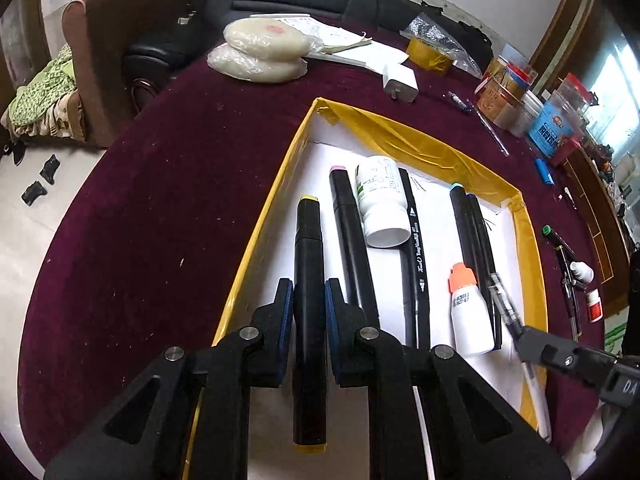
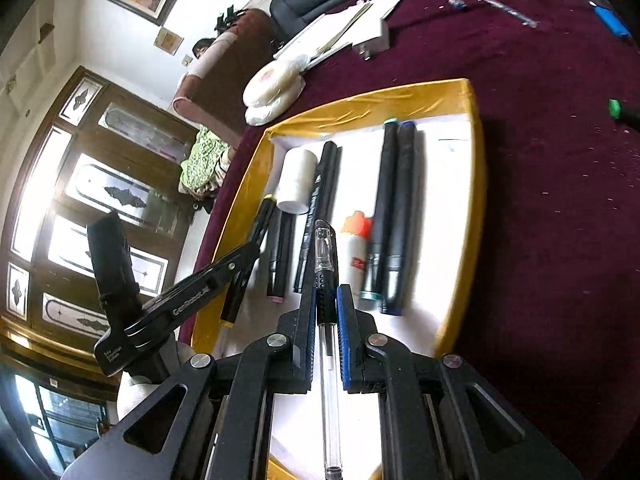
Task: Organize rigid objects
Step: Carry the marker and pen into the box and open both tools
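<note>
Both loads hang over the yellow-edged tray (image 1: 532,240); the left gripper (image 1: 309,296) pinches a yellow-capped marker (image 1: 308,240), the right gripper (image 2: 325,312) a clear pen (image 2: 329,360); I'd lower each parallel to the markers ahead, then let go.

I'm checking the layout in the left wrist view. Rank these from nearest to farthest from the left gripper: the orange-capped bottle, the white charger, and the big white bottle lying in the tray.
1. Orange-capped bottle: in the tray, just right of the left gripper.
2. Big white bottle: lying mid-tray, farther up.
3. White charger: outside the tray, on the purple cloth beyond its far wall.
</note>
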Demonstrator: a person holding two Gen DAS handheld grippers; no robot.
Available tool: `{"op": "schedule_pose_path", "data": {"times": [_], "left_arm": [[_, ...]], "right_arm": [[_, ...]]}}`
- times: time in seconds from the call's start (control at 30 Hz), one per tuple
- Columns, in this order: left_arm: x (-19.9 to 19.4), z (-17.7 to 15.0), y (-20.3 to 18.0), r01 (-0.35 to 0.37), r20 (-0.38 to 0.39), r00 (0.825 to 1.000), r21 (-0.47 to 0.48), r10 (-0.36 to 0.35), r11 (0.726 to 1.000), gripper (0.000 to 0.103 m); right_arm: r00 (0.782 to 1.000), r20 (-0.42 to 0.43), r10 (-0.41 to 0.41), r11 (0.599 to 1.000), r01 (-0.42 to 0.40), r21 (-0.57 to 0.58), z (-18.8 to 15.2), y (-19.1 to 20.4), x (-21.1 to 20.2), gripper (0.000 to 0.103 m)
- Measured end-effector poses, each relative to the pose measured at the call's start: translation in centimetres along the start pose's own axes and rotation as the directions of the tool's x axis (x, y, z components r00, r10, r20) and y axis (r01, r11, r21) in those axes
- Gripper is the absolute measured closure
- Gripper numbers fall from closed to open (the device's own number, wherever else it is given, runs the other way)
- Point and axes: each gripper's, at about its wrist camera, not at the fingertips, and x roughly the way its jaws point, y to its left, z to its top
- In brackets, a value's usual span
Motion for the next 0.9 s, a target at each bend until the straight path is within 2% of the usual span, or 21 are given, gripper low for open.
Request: {"op": "schedule_pose_path", "data": {"times": [0.2, 0.3, 0.33, 0.37, 0.43, 0.57, 0.67, 0.77, 0.9], "left_arm": [[-0.6, -0.3, 0.4, 0.051, 0.014, 0.999, -0.006, -0.051, 0.999, 0.085], [-2.8, -1.3, 0.8, 0.096, 0.062, 0.994, -0.019, -0.095, 0.995, 0.083], [-3.6, -1.6, 1.0, 0.116, 0.085, 0.990, -0.027, -0.113, 0.993, 0.074], [-4.6, -2.1, 1.3, 0.139, 0.110, 0.985, -0.036, -0.134, 0.990, 0.061], [-7.3, -3.6, 2.3, 0.197, 0.174, 0.967, -0.057, -0.184, 0.979, 0.051], [-11.5, -6.8, 4.5, 0.234, 0.297, 0.933, -0.081, -0.201, 0.969, 0.051], [-12.7, -8.5, 6.0, 0.246, 0.331, 0.923, -0.110, -0.198, 0.963, 0.051], [-12.5, -9.7, 6.9, 0.266, 0.319, 0.924, -0.139, -0.211, 0.954, 0.051], [-11.5, -10.8, 8.0, 0.274, 0.293, 0.932, -0.187, -0.212, 0.943, 0.051]], "right_arm": [[1.000, -0.019, -0.013, 1.000, 0.013, -0.014, 0.3, 1.2, 1.6, 0.094], [1.000, -0.030, -0.009, 1.000, 0.009, -0.014, 0.2, 1.4, 2.0, 0.094], [0.999, -0.034, -0.006, 1.000, 0.006, -0.010, 0.2, 1.6, 2.2, 0.094], [0.999, -0.040, 0.000, 1.000, 0.000, -0.004, 0.3, 1.7, 2.5, 0.094], [0.999, -0.051, 0.016, 1.000, -0.016, 0.008, 0.5, 2.0, 3.0, 0.094], [0.997, -0.071, 0.040, 0.999, -0.039, 0.020, 0.9, 3.3, 4.4, 0.094], [0.996, -0.082, 0.043, 0.999, -0.042, 0.018, 1.1, 4.4, 5.8, 0.094], [0.997, -0.080, 0.015, 1.000, -0.016, -0.012, 1.2, 5.5, 7.3, 0.094], [0.995, -0.095, 0.042, 0.999, -0.041, 0.015, 1.1, 5.8, 8.5, 0.094]]}}
